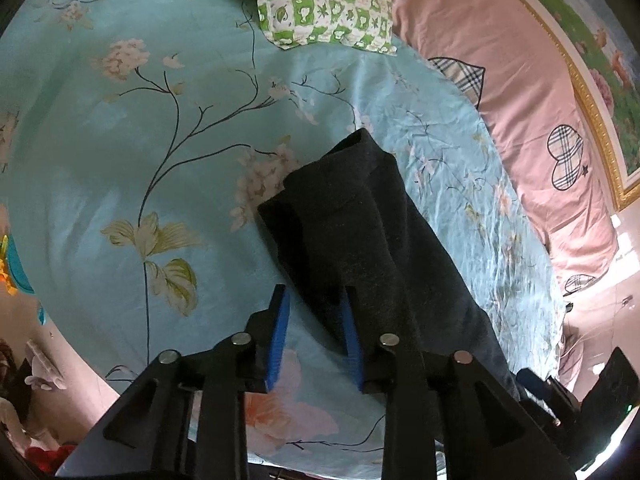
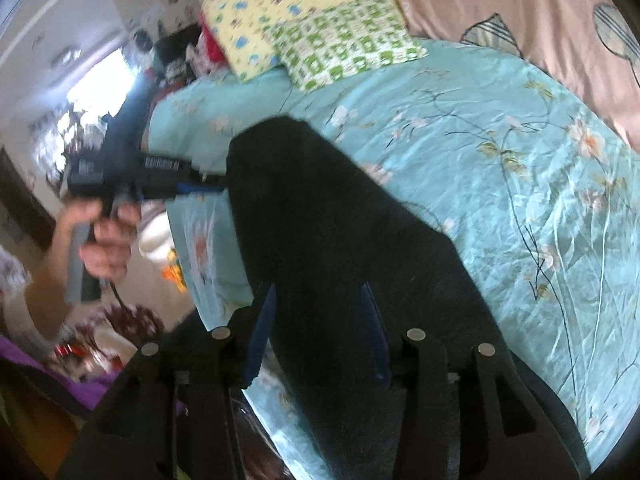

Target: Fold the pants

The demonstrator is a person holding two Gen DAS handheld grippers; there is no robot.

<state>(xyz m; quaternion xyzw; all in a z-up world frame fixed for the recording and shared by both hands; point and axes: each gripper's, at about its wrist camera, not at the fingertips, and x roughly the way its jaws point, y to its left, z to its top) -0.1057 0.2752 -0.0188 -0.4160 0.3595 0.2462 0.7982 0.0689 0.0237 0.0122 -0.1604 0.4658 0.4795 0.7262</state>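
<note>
Dark grey pants (image 1: 360,220) lie folded lengthwise on a turquoise floral sheet (image 1: 120,160). My left gripper (image 1: 316,292) stands open over their near left edge. Its right blue pad is over the cloth, its left pad over bare sheet, and neither presses on the cloth. In the right wrist view the pants (image 2: 340,220) stretch away from the camera. My right gripper (image 2: 320,300) is open above them, blue pads apart, with dark cloth filling the gap below. A hand (image 2: 104,248) holds the left gripper (image 2: 212,188) at the pants' left edge.
A green checked pillow (image 1: 324,0) and a yellow pillow (image 2: 280,0) lie at the head of the bed. A pink quilt (image 1: 500,80) runs along the right side, below a framed picture (image 1: 580,60). Floor and clutter show past the bed's left edge (image 2: 120,320).
</note>
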